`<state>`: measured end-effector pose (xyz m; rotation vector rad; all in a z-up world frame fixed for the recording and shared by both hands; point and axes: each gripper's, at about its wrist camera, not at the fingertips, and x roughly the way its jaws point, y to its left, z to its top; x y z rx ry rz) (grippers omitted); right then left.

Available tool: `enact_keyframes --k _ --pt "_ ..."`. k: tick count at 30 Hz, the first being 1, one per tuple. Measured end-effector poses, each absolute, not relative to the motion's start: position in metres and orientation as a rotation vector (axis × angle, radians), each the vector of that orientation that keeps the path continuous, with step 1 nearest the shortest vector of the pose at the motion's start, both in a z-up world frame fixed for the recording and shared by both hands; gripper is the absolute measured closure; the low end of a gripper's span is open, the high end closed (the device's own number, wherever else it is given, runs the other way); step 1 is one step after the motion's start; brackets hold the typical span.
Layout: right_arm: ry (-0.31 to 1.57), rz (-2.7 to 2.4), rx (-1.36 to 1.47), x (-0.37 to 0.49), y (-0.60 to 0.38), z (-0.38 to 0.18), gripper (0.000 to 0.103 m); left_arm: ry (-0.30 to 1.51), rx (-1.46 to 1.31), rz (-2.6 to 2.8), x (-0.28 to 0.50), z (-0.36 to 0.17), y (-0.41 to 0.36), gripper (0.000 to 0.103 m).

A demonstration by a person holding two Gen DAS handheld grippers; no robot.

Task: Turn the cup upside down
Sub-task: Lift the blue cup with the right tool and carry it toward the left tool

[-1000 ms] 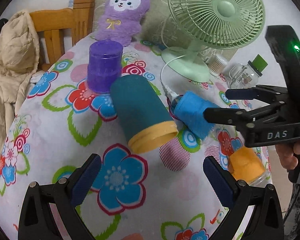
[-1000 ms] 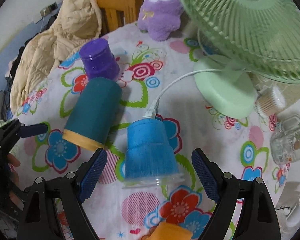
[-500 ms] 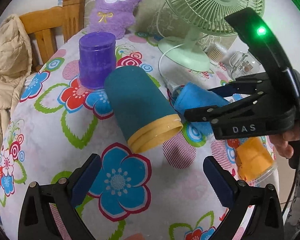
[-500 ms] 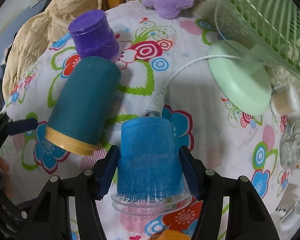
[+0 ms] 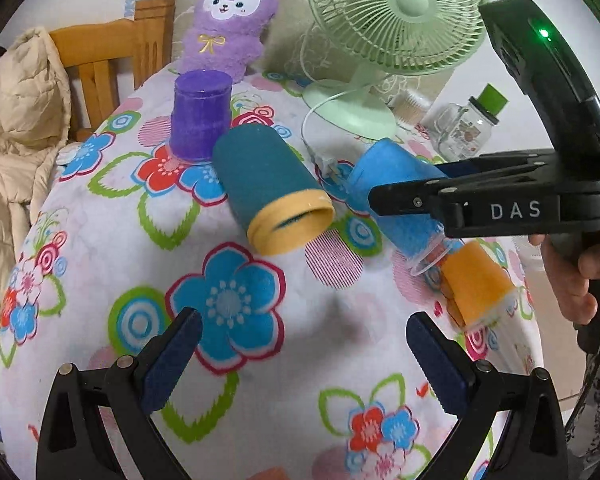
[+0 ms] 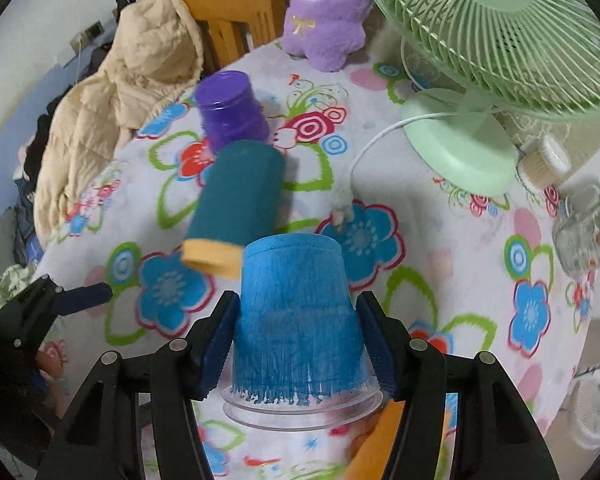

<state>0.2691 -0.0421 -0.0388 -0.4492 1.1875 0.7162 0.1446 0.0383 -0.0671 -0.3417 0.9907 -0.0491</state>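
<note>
Blue paint, streaky and brushed over clear plastic, coats the blue cup point(image 6: 300, 312), a tapered tumbler with a transparent flanged rim. The right gripper point(image 6: 298, 344) pinches it by both sides, its ribbed navy pads pressed to the walls, the closed base pointing away, above the flowered cloth point(image 5: 100, 240). Four cups show: this one, a teal cup point(image 5: 266, 188) with a yellow band lying on its side, a purple cup point(image 5: 200, 114) standing inverted, and an orange cup point(image 5: 477, 284) tipped over. The left gripper point(image 5: 300, 360) hovers with jaws spread, holding nothing. One ribbed green fan point(image 5: 395, 16) and one fuzzy purple plush point(image 5: 228, 24) stand behind.
</note>
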Motion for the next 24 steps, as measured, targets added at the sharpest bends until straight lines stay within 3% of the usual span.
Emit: enact_keyframes --k 15,24 --pt "1.212 0.674 -0.348 0.165 -0.069 -0.054 0.04 0.996 -0.394 -0.053 0.06 -0.068 0.044 0.0" --pt "1.207 0.586 -0.148 0.11 -0.096 -0.061 0.04 0.995 -0.447 -0.06 0.021 -0.075 0.043 0.0"
